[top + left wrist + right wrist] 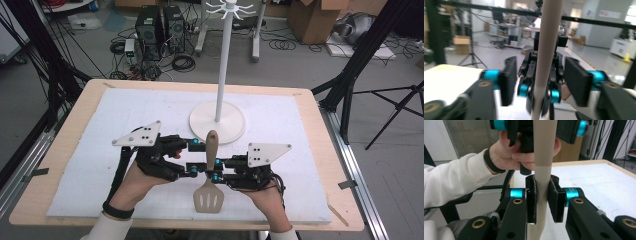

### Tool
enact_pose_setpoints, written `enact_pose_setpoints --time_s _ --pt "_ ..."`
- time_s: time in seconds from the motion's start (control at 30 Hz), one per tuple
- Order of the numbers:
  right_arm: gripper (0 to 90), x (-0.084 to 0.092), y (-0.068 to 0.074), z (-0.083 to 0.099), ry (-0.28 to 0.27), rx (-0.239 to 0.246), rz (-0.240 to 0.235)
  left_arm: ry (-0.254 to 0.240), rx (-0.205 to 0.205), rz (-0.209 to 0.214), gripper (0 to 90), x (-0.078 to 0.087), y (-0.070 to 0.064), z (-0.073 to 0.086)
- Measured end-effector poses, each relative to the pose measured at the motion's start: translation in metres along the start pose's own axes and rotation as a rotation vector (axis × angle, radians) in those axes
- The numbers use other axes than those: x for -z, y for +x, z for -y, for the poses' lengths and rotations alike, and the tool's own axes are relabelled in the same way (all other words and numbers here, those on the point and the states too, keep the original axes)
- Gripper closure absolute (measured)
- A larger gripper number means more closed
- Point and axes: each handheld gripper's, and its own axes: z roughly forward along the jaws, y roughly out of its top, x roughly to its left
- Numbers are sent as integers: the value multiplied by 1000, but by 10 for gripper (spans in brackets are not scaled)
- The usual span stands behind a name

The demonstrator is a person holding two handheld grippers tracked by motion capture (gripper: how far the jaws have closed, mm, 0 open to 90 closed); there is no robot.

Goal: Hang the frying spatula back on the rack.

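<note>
A beige slotted spatula [209,199] is held above the white mat, blade toward the near edge and handle [212,142] pointing away. My right gripper [215,170] is shut on the handle's middle; in the right gripper view both pads [531,200] press the handle [544,170]. My left gripper [199,159] reaches in from the left with its jaws on either side of the upper handle. In the left gripper view the pads [507,80] stand apart from the handle [545,62], so it is open. The right gripper [539,92] faces it from behind the handle.
A white hook stand has its round base [200,122] on the mat just beyond the spatula, its pole [223,60] rising to a ring of hooks. The white mat [125,110] covers most of the wooden table [90,87]. Computer towers and cables lie on the floor beyond.
</note>
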Motion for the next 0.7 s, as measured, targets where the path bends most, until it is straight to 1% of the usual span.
enact_pose_setpoints --time_s 0.03,0.07,0.13,0.17,0.2,0.27,0.33,0.4,0.43,0.5,0.53,0.57,0.63,0.67,0.7 --pt "785 1 -2 -1 1 -4 6 -8 2 -19 386 6 -1 1" --pt "786 3 -5 -2 -5 -5 9 -8 -1 -47 362 14 -2 2" --pt "786 5 -10 -4 -10 -7 22 -10 1 -80 333 26 -4 4" --pt "786 7 -13 -5 -12 -5 31 -16 -5 -105 317 35 -5 7" --pt "785 9 -17 -7 -15 -7 38 -14 -7 -124 288 41 -6 9" --pt "785 10 -23 -11 -15 -10 54 5 -19 -181 264 55 -10 15" --pt "785 13 -29 -15 -13 -14 66 37 -39 -242 228 69 -15 21" --pt "786 14 -36 -20 -15 -15 77 58 -53 -299 216 82 -21 28" --pt "785 15 -38 -22 -12 -25 80 72 -65 -331 209 88 -24 31" --pt "785 16 -45 -28 -12 -21 94 99 -83 -383 198 100 -29 37" --pt "785 17 -49 -32 -11 -22 105 112 -83 -409 203 105 -32 40" --pt "785 17 -52 -35 -11 -25 103 121 -82 -433 205 110 -34 43" --pt "785 18 -59 -41 -15 -32 108 133 -84 -463 205 119 -38 49" --pt "785 18 -63 -45 -18 -30 119 136 -82 -481 206 122 -39 52" --pt "785 18 -66 -48 -19 -38 119 138 -84 -490 205 126 -40 55"
